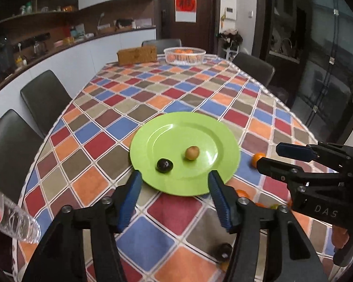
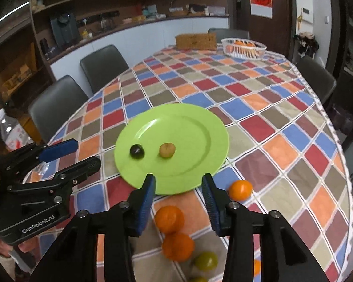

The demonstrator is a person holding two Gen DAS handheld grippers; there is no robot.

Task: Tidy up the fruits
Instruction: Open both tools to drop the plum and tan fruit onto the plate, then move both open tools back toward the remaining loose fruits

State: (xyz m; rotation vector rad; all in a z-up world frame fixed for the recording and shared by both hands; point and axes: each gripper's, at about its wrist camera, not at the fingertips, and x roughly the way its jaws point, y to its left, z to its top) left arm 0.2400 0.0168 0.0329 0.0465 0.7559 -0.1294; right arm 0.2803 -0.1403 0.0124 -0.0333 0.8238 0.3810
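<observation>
1. Fruits are in two groups. A dark fruit (image 2: pixel 137 151) and a tan fruit (image 2: pixel 167 150) lie on the green plate (image 2: pixel 200 127) at the centre of the right wrist view. Loose ones lie on the desk (image 2: pixel 270 108) in the lower part of that frame: three oranges, one (image 2: pixel 240 189) just right of the plate's near rim, one (image 2: pixel 169 219) below the rim and one (image 2: pixel 178 246) under it, and a green fruit (image 2: pixel 206 261) at the bottom.

2. The right claw (image 2: pixel 179 188) is open and holds nothing; its blue pads hang over the near rim of the plate. The left claw (image 1: pixel 175 183) is also open and empty, in the lower middle of its own frame, also at the plate's rim.

3. Risk: round fruits roll. If one finger touches an orange before the other, I think it can run toward the desk edge at the bottom of the frame.

4. Risk: the two lower oranges seem to touch each other. Closing on one may push the other, and then the green fruit beside it.

5. Risk: the plate is probably light. A finger that goes down on its rim could tip it, and the two fruits on it would roll off.

6. Risk: both claws are near the same rim. They could strike each other if both reach together.

7. Risk: a plastic bottle (image 1: pixel 14 221) lies at the lower left of the left wrist view, near that claw; a wide swing could hit it.
</observation>
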